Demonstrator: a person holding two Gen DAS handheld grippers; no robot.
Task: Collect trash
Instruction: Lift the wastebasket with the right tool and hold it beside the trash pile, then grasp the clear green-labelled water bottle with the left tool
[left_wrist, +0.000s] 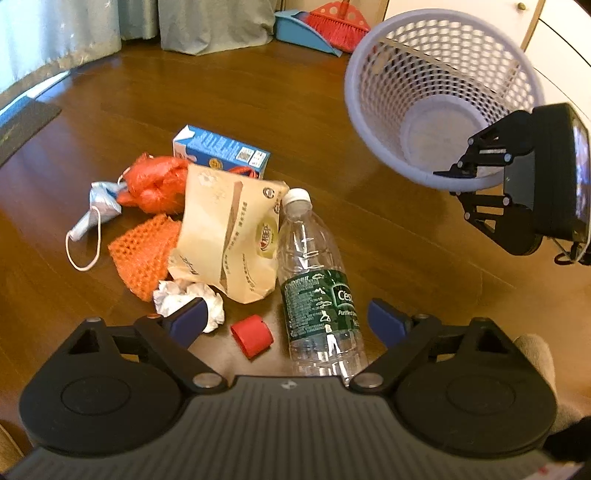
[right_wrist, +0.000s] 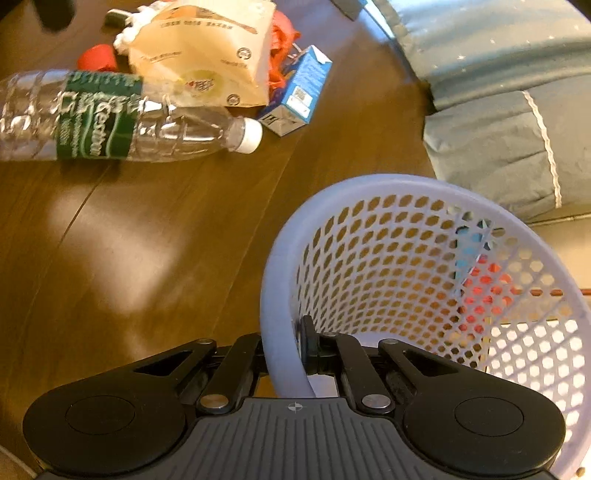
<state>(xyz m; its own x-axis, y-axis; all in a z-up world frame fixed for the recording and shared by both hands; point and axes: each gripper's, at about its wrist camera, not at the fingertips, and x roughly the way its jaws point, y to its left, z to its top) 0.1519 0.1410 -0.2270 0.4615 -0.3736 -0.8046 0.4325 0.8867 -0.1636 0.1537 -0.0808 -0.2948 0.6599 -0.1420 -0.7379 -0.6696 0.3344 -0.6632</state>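
Lavender plastic mesh makes up the wastebasket (right_wrist: 424, 280), and the right gripper (right_wrist: 284, 343) has its jaws pinching the basket's rim, one finger outside the wall and one inside, so the basket hangs tilted with its mouth turned toward the litter. Seen from the left wrist view, that basket (left_wrist: 436, 92) sits up at about two o'clock, apart from the pile, with nothing visible on its pale bottom. The left gripper (left_wrist: 286, 321) hovers over the wooden floor (left_wrist: 406, 240) with its blue-padded jaws spread wide and nothing between them. Just ahead of it lies a clear plastic bottle (left_wrist: 317, 280) with a green label and white cap, pointing toward twelve o'clock. A small red cap-like piece (left_wrist: 253, 336) lies at the bottle's nine o'clock, and a crumpled white tissue (left_wrist: 188, 299) lies beyond that, beside the left finger. A cream paper bag (left_wrist: 229, 236) rests against the bottle's left side, overlapping an orange net (left_wrist: 147, 251). Farther back sit a red plastic bag (left_wrist: 155, 184), a blue carton (left_wrist: 221, 151), and a crumpled face mask (left_wrist: 96, 214) at the pile's ten o'clock edge. A red broom and blue dustpan (left_wrist: 317, 29) lie at the far wall.
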